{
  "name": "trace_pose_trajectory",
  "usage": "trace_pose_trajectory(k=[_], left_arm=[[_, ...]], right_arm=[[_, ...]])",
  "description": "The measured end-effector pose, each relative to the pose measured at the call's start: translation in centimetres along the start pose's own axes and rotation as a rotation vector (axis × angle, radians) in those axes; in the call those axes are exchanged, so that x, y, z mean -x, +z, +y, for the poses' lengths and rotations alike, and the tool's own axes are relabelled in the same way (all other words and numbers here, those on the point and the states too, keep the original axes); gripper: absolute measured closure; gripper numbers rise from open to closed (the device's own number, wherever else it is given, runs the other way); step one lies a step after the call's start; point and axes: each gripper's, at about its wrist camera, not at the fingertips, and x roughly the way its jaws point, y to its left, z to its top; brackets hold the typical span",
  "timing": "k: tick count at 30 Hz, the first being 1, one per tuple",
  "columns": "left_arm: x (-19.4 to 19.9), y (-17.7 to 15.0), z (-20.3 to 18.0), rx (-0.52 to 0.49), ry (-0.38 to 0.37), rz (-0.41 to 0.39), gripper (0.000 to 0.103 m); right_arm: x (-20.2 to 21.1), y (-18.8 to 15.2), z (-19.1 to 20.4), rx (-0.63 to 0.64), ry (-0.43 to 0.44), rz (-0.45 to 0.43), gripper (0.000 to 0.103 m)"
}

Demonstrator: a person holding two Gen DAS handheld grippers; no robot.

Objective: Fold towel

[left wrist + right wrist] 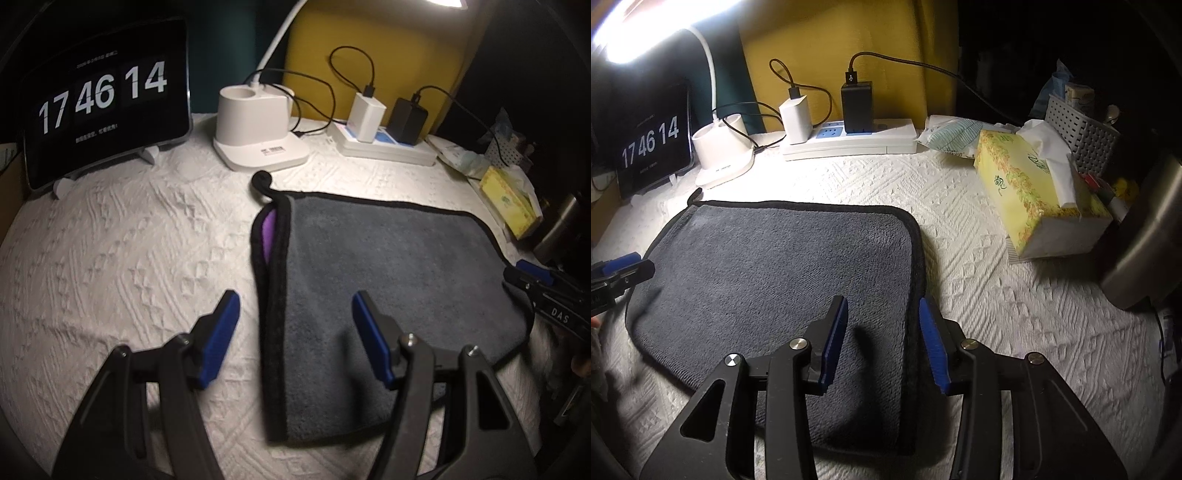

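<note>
One tablet clock (pixel 103 99) stands at the far left on the white textured tablecloth (pixel 129 258), its screen reading 17 46 14. Next comes one white lamp base (pixel 258 129), then one power strip (pixel 384 146) carrying two chargers, one white charger (pixel 367 117) and one black charger (pixel 408 120), each with a cable plugged in. Further right lie one yellow tissue box (pixel 1030 195) and one white perforated basket (pixel 1078 133).

One grey towel (pixel 388 280), edged in black, lies flat at the middle of the cloth, folded over, with a strip of purple showing at its left edge.

The left gripper (pixel 293 334) is spread wide and holds nothing, straddling the towel's left edge. The right gripper (pixel 882 341) is parted more narrowly, also empty, poised over the towel's near right corner; whether its fingers touch the fabric cannot be told.
</note>
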Motion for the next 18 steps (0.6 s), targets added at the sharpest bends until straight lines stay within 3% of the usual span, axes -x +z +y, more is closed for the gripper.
trace_pose_trajectory(k=[18], left_arm=[[4.7,-2.4,-0.5,-0.003,-0.036,-0.050,0.038]], right_arm=[[4.9,-2.1,1.9,0.011,0.003,-0.040,0.059]])
